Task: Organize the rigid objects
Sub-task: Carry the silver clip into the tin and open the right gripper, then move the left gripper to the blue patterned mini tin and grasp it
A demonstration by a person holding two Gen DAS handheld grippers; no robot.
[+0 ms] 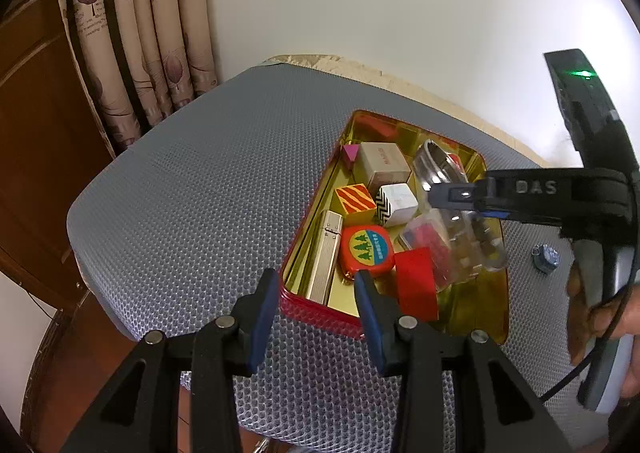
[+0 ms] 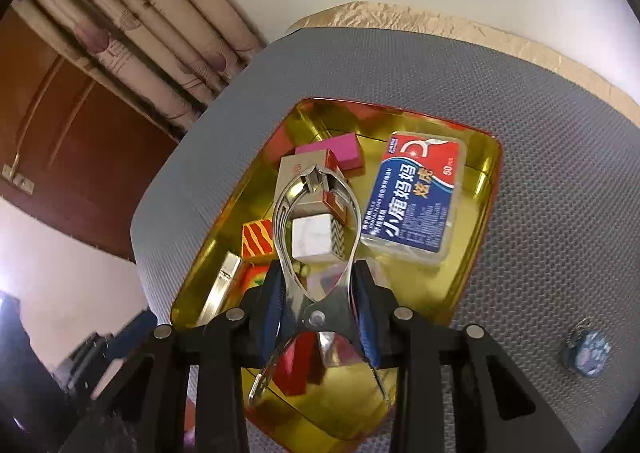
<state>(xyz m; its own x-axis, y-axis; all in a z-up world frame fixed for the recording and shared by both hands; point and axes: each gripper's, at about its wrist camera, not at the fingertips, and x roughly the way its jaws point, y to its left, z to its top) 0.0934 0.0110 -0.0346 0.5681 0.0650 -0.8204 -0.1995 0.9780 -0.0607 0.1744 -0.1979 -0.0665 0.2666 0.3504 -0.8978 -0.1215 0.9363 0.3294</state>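
Steel nail nippers (image 2: pixel 316 253) in right hand-held gripper (image 2: pixel 318 293) above gold tin (image 2: pixel 472 253).

Our left gripper (image 1: pixel 316 289) points steeply down, its jaws straddling the near wall of the tin (image 1: pixel 320 311) and clamped on it. Our right gripper (image 2: pixel 318 293), also tilted down, pinches shiny metal tongs (image 2: pixel 316 237), and a hand (image 1: pixel 600 317) holds its handle.
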